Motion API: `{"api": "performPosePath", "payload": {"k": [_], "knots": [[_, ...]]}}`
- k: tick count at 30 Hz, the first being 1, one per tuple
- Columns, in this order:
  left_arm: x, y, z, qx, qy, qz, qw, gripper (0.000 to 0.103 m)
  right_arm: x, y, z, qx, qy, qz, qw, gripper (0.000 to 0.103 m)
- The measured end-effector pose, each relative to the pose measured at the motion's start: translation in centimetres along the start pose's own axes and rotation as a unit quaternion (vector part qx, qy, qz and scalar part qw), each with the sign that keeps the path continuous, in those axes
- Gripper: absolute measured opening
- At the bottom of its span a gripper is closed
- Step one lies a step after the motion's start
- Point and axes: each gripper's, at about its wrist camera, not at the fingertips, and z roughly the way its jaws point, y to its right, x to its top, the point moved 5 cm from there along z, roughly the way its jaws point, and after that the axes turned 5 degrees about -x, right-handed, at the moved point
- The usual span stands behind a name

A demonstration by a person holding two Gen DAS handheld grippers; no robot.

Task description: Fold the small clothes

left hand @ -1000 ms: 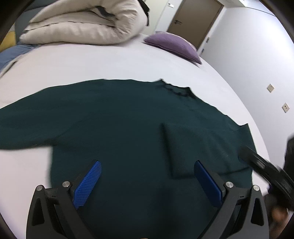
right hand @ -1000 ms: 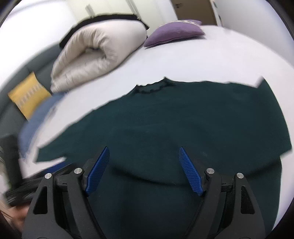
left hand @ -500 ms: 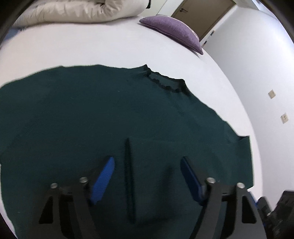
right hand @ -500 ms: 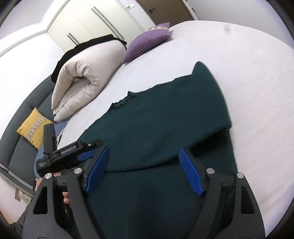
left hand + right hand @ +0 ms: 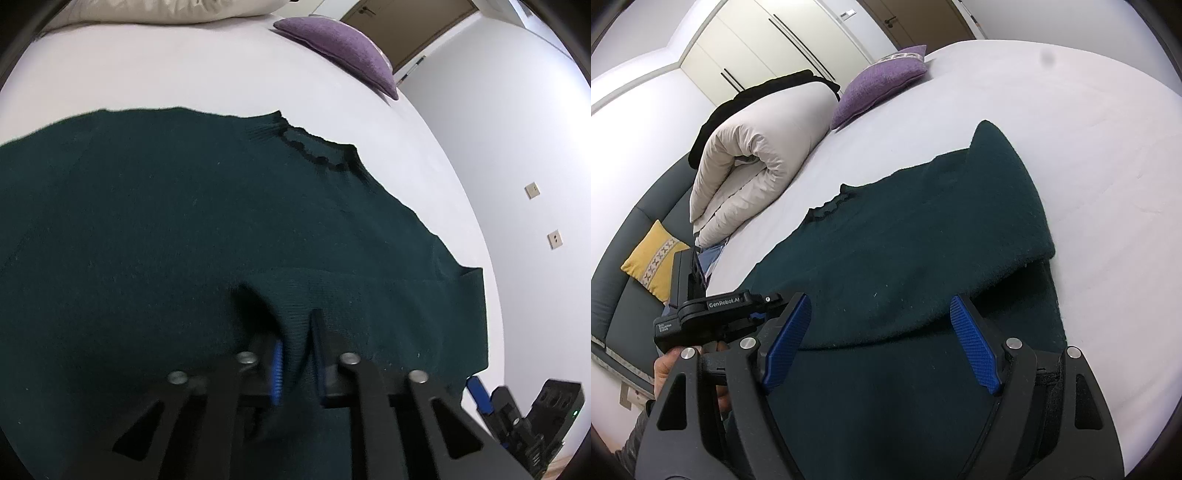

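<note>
A dark green sweater (image 5: 177, 221) lies spread on the white bed (image 5: 184, 70), collar away from me. One sleeve is folded across its body, seen in the right wrist view (image 5: 923, 236). My left gripper (image 5: 295, 336) is shut on a pinched ridge of the sweater's fabric near the lower middle. My right gripper (image 5: 879, 339) is open and empty above the sweater's lower part. The left gripper's body (image 5: 713, 314) shows at the left of the right wrist view, and the right gripper's body (image 5: 532, 410) at the lower right of the left wrist view.
A purple pillow (image 5: 340, 37) and a rolled cream duvet (image 5: 753, 151) lie at the far side of the bed. A yellow cushion (image 5: 650, 258) sits on a grey sofa at the left. The bed edge and a white wall run along the right.
My left gripper has moved right over the sweater, lowered and closed on a fold of fabric. My right gripper has swung to the right side and stayed open.
</note>
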Motion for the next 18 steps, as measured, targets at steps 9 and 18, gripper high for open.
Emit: {"api": "performPosePath", "payload": {"k": [9, 18], "knots": [[2.1, 0.5, -3.2, 0.033, 0.053, 0.063, 0.9961, 0.008, 2.1, 2.2, -0.5, -0.027, 0.021, 0.02, 0.999, 0.077], [2.5, -2.5, -2.3, 0.083, 0.062, 0.083, 0.9912, 0.008, 7.3, 6.2, 2.0, -0.113, 0.022, 0.022, 0.993, 0.072]]}}
